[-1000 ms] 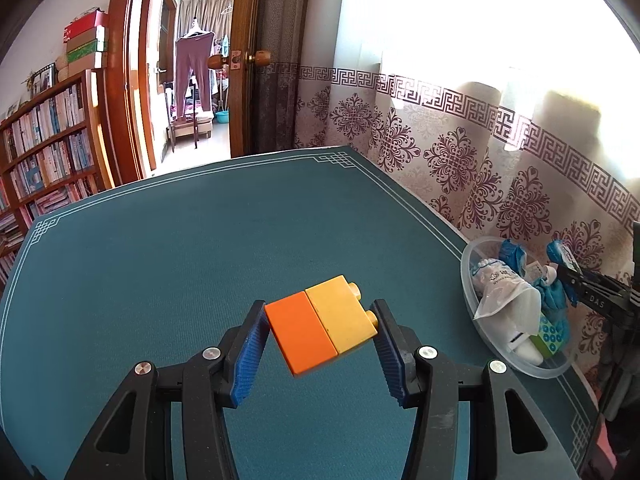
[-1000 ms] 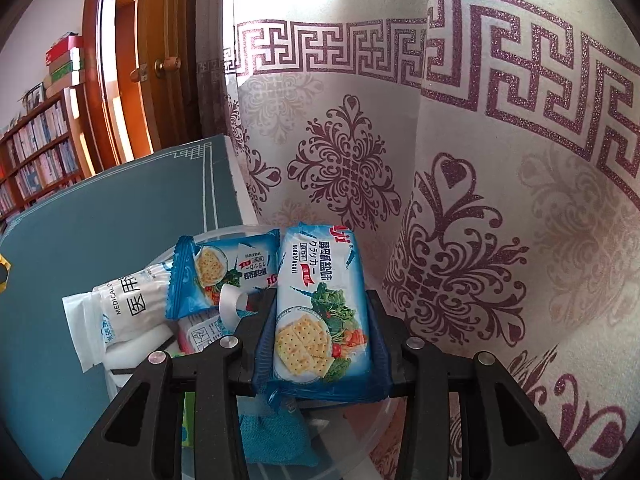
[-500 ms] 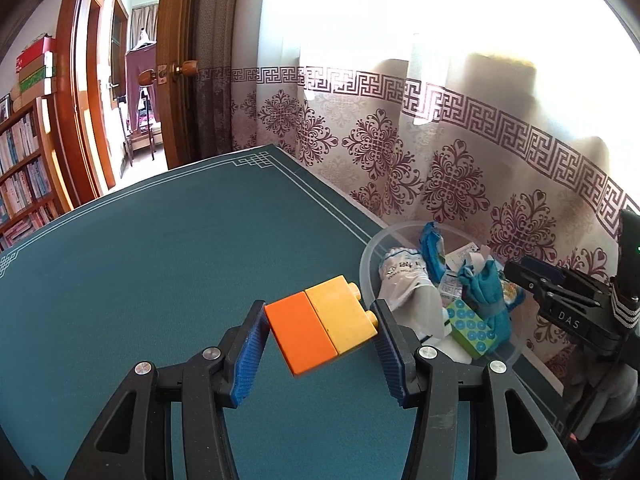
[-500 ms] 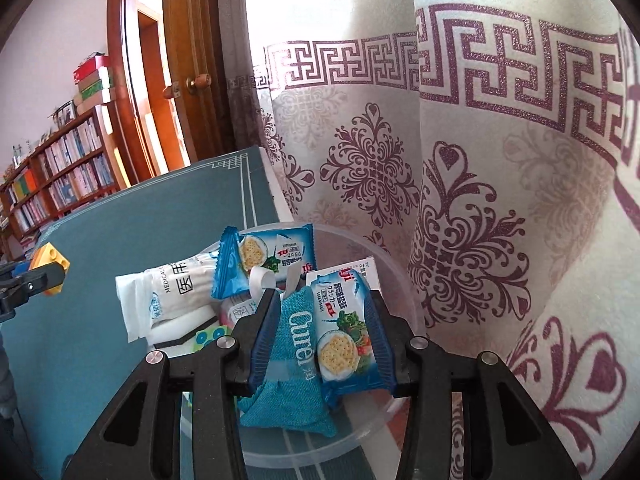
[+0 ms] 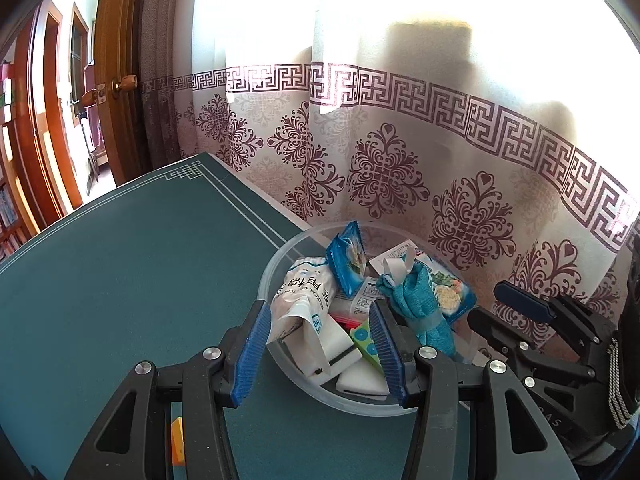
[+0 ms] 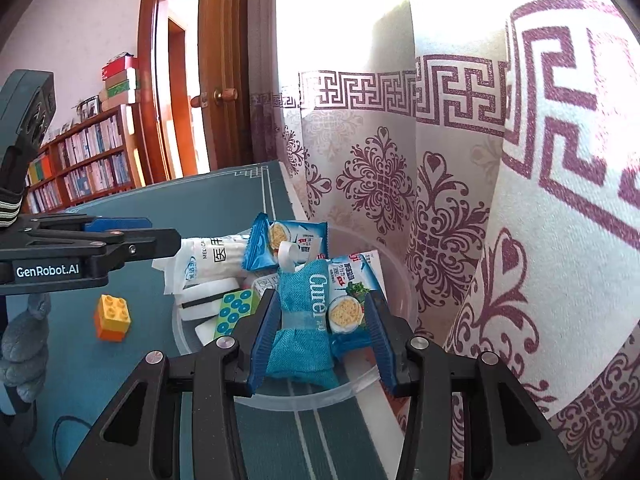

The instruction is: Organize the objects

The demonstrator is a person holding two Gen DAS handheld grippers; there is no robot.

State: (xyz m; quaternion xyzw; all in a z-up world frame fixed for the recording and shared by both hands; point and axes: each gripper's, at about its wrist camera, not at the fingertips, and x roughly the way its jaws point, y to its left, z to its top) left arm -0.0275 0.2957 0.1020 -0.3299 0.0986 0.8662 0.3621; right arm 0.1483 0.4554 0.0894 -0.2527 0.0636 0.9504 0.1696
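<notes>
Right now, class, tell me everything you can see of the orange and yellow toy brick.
The toy brick looks like glossy plastic: a yellow block with round studs on top, stacked on an orange block. It stands upright on the teal table cover, outside the clear bowl and apart from its rim. Nothing grips it; the left gripper hovers above it with nothing between its fingers. In the left wrist view only an orange and yellow sliver shows beneath that gripper.

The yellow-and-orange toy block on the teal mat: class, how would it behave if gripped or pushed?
The toy block looks like rigid plastic, so probably stiff and light. Its flat base on the mat suggests sliding, not rolling. Being two stacked pieces, it might separate under force.
</notes>
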